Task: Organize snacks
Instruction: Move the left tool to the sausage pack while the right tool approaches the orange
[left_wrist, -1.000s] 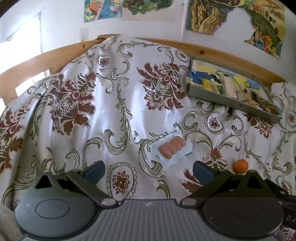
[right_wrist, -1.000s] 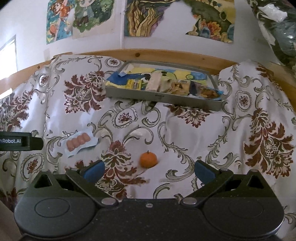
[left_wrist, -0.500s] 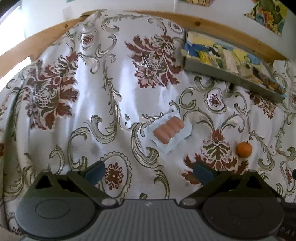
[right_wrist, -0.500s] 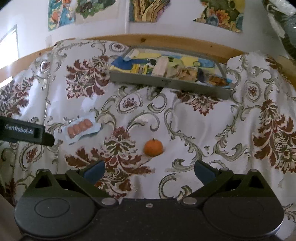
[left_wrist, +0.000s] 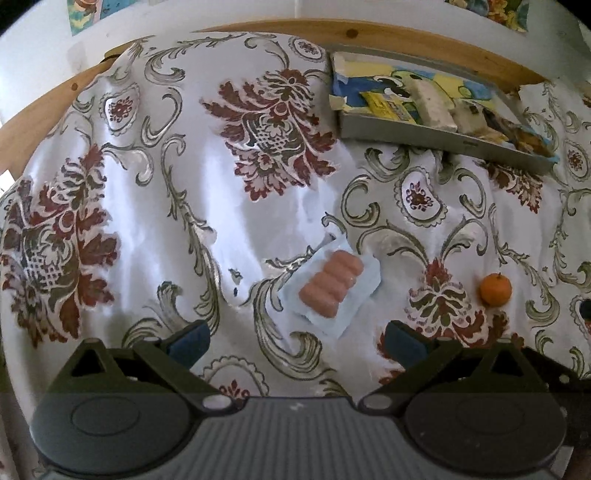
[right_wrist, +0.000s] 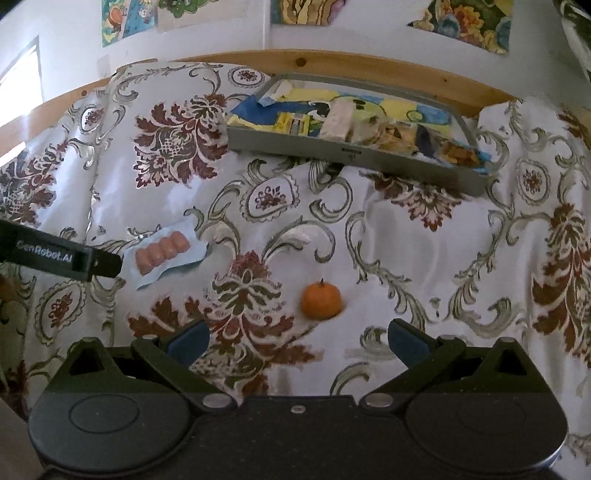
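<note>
- Left wrist view: the left hand-held gripper (left_wrist: 295, 339) is spread wide and holds nothing; the sausage pack (left_wrist: 332, 288) lies just ahead of it, a little right of centre between the fingers, flat on the patterned cloth (left_wrist: 155, 229).
- That line-up reads as an approach to pick the pack up, with the fingers apart so as to straddle it.
- Right wrist view: the right hand-held gripper (right_wrist: 295, 339) is likewise released and empty, with the orange (right_wrist: 320, 300) just ahead of it and about centred, probably its own target.
- Tray (right_wrist: 354, 155) sits well ahead of both, propped at the wooden rail and already filled with wrapped snacks, so it looks like the place both loose items belong.
- Compared with a second ago, the pack and the orange show larger and closer in their views, and the left camera is tipped down more: the wall pictures have nearly left its frame.
</note>
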